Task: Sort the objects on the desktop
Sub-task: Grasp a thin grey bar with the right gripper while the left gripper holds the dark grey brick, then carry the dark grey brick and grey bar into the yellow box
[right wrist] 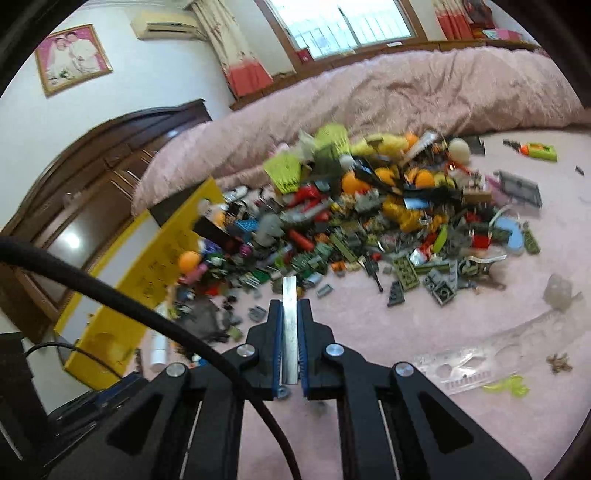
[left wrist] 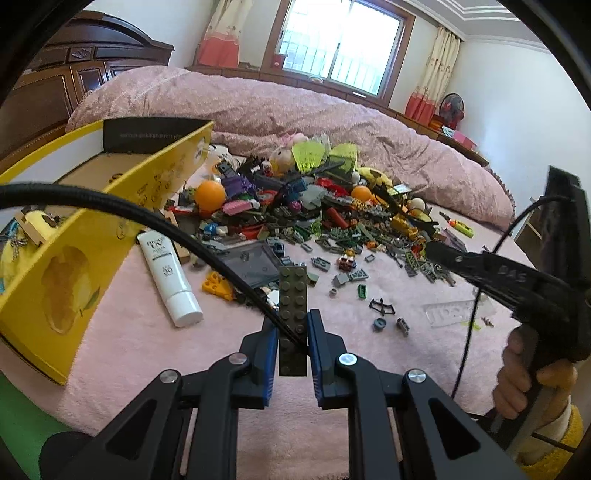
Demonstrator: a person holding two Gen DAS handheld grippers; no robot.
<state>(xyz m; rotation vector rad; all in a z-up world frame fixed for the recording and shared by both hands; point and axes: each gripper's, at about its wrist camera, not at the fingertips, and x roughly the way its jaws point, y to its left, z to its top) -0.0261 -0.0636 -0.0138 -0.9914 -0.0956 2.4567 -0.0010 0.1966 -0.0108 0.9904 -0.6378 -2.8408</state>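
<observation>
Clamped in the left gripper (left wrist: 292,334) is a dark green brick (left wrist: 293,317); the right gripper (right wrist: 290,332) pinches a flat metal strip (right wrist: 289,328) (toy pile (left wrist: 314,214) beyond, on the bed).

Bedroom setup here: white walls, a big barred window (left wrist: 341,40) letting in plenty of daylight, cream-and-coral curtains (left wrist: 430,74) either side. There's a dark carved wooden headboard (left wrist: 55,74), a rumpled pink quilt (left wrist: 295,107), a framed portrait (right wrist: 72,57) and a wall air conditioner (right wrist: 168,24).
</observation>
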